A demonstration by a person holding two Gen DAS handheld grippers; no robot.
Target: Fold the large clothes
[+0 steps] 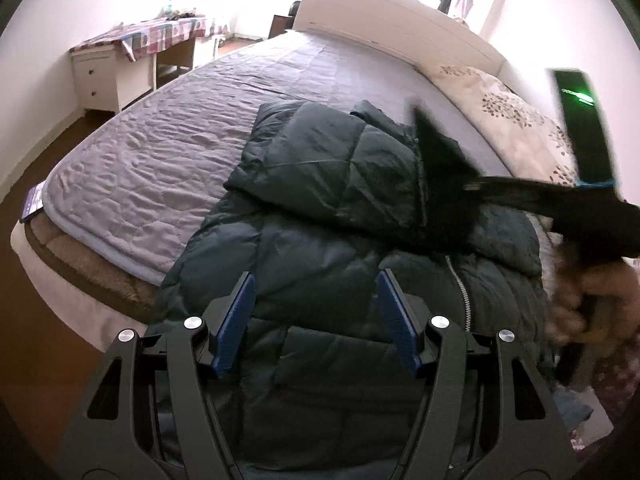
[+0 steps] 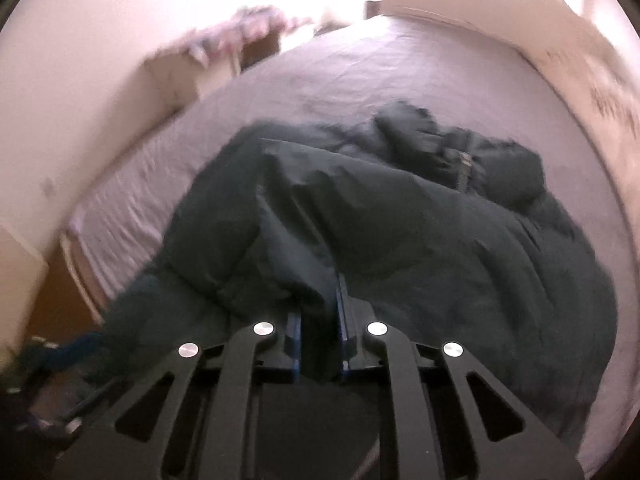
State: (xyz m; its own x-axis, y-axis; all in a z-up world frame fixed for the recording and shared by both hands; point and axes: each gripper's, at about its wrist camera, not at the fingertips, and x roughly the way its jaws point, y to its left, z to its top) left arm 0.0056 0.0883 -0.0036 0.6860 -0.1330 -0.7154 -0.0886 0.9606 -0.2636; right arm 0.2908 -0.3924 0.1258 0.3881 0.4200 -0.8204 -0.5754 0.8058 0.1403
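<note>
Gripping one jacket [image 2: 400, 220], seemingly: right claw [image 2: 318, 316].

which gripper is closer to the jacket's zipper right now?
Hard to call; probably left. The left gripper hovers open above the jacket, zipper just beside its jaws. The right gripper is clamped on a fold, zipper farther ahead.

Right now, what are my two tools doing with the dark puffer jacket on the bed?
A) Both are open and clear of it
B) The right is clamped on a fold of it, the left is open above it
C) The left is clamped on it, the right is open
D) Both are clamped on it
B: the right tool has its fingers closed on a fold of the jacket, while the left tool is spread wide with nothing between its fingers.
</note>
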